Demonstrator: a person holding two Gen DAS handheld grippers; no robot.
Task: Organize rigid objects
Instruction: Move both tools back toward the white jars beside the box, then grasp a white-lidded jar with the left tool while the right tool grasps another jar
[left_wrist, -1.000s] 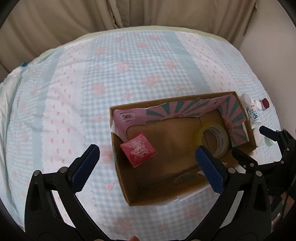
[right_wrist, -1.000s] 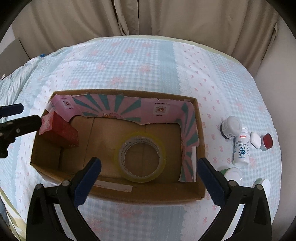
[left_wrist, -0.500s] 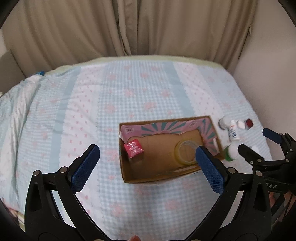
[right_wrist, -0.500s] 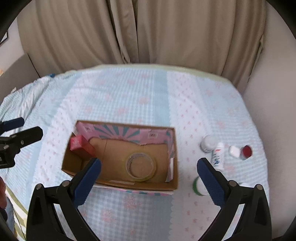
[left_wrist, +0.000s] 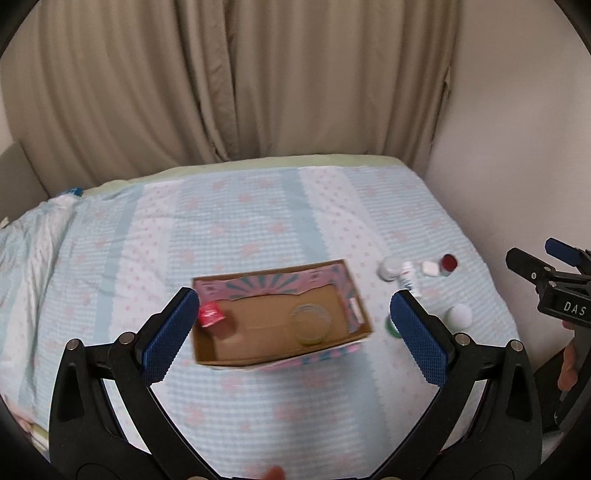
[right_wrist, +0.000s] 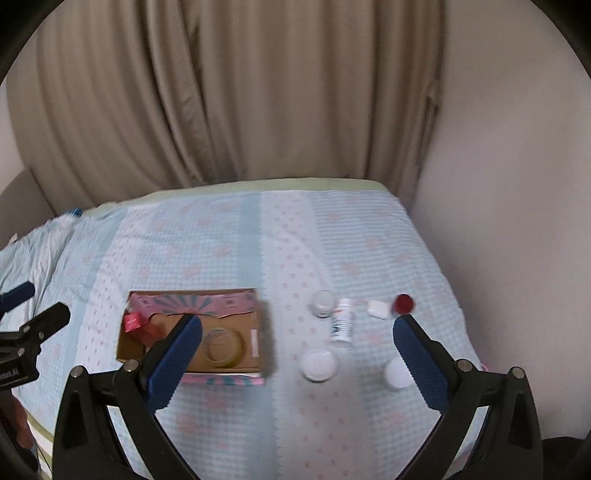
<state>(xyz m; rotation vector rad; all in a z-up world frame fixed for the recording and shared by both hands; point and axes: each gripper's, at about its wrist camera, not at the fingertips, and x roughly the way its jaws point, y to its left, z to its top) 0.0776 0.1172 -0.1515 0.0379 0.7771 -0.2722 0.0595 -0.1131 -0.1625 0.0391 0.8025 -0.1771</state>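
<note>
Bed (right_wrist: 229, 254) with a checked blue-pink cover: cardboard box (right_wrist: 258, 354) mid-front, small jars and a bottle (right_wrist: 342, 325) toward the right edge.

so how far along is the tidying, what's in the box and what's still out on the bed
Done: a red packet and a tape roll lie in the cardboard box.

In hand: nothing; the left hand-held gripper and the right hand-held gripper are both open and empty.

Left: the white bottle, the red cap and several small white containers on the bedsheet.

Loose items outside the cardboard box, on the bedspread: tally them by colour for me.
White: 5 (jar, bottle, small case, wide lid, round container)
Red: 1 (cap)
Total: 6
</note>
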